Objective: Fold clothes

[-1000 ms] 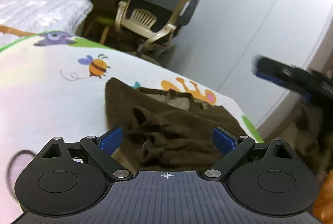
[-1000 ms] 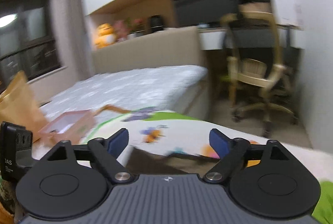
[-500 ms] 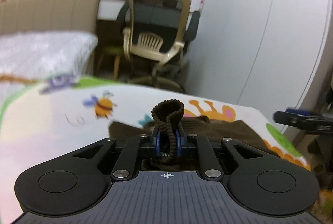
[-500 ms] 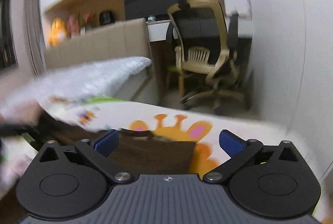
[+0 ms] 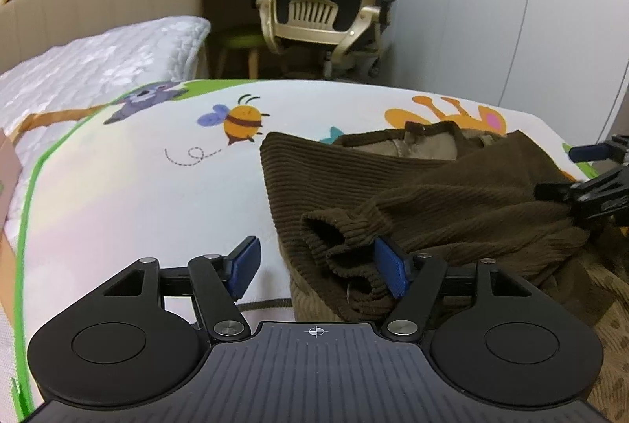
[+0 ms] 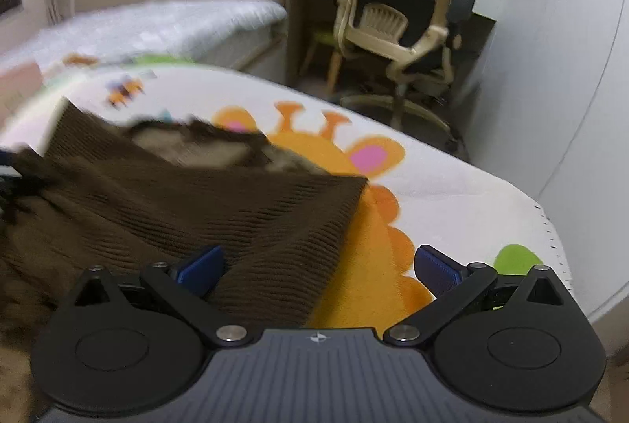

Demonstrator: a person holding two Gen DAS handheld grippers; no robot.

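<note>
A brown ribbed sweater [image 5: 452, 187] lies rumpled on a cartoon-print mat [image 5: 137, 187], collar at the far side. Its sleeve is laid across the body, and the cuff [image 5: 334, 238] rests between my left fingers, touching the right blue pad [image 5: 389, 271]. My left gripper [image 5: 317, 267] is open and holds nothing. My right gripper [image 6: 318, 269] is open, low over the sweater's [image 6: 236, 210] right edge, with the hem corner between its fingers. In the left wrist view the right gripper [image 5: 589, 179] reaches in at the far right, over the sweater.
An office chair [image 5: 322, 2] stands beyond the mat, beside a bed with a grey quilt [image 5: 98, 57] and beige headboard. A white wall [image 5: 511, 10] runs along the right. A tan spotted cloth [image 5: 605, 309] lies under the sweater at the near right.
Half a second ago my left gripper was shut on the raised sleeve cuff; it has since opened and the cuff lies on the sweater. My right gripper swung right and down to the sweater's right edge.
</note>
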